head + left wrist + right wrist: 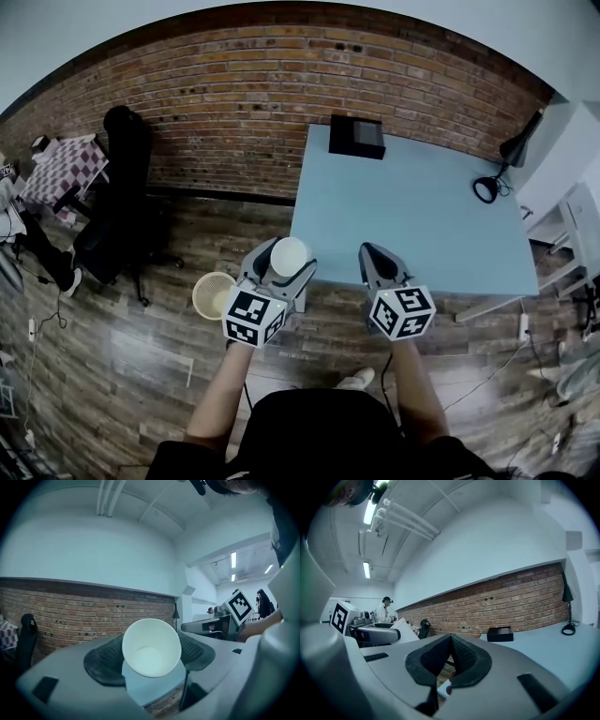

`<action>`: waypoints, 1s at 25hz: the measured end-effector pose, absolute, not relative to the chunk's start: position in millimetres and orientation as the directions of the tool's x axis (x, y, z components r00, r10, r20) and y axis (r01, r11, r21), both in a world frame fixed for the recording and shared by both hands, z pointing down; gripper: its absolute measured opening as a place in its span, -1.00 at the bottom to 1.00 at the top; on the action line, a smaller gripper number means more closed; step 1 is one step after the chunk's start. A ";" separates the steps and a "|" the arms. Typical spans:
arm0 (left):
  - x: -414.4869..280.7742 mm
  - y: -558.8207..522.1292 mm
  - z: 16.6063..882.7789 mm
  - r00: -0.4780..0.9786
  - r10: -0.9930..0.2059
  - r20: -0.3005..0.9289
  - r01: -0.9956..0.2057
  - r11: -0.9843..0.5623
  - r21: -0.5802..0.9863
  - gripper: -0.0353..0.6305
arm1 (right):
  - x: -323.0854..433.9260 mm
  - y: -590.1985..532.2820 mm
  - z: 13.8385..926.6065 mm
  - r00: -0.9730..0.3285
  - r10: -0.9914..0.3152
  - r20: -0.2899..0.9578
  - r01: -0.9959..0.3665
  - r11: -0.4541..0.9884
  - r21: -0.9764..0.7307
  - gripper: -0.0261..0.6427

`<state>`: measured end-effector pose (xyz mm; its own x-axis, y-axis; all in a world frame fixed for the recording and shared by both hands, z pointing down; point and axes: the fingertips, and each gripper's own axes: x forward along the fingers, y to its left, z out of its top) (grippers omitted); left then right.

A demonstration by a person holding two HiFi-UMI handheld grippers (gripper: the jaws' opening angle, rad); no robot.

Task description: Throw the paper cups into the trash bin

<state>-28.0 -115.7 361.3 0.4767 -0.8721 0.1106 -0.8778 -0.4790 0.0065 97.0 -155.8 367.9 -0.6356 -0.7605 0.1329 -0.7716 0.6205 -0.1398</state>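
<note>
Holding a white paper cup (151,647) sideways, the left gripper (279,266) had its fingers (104,660) part-open & pressed on the cup's sides, w/ the open mouth facing back toward that gripper's camera. Cup hung by the near-left corner of the pale blue table (422,216), above the wood-plank floor (141,347). Round cream mesh trash bin (214,294) stood on the floor just left of that gripper, not touching it. Right gripper (450,648) was alongside, fingers (433,660) closed tip to tip w/ nothing btwn them. Black box (356,137) sat at the table's far edge.
</note>
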 end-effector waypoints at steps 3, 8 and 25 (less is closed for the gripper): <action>-51.6 -98.5 361.9 0.453 -0.885 0.106 -0.890 -0.455 0.005 0.14 | 77.4 -142.6 369.7 -0.649 -0.749 0.136 -0.761 0.635 -0.133 -0.93; -89.2 -69.4 362.8 0.400 -0.912 0.093 -0.916 -0.402 -0.005 0.14 | 44.8 -122.3 369.6 -0.675 -0.725 0.136 -0.738 0.664 -0.121 -0.93; -170.0 3.5 373.4 0.220 -0.971 0.099 -0.976 -0.217 0.031 0.14 | -50.4 -67.7 379.0 -0.802 -0.573 0.170 -0.594 0.796 -0.114 -0.94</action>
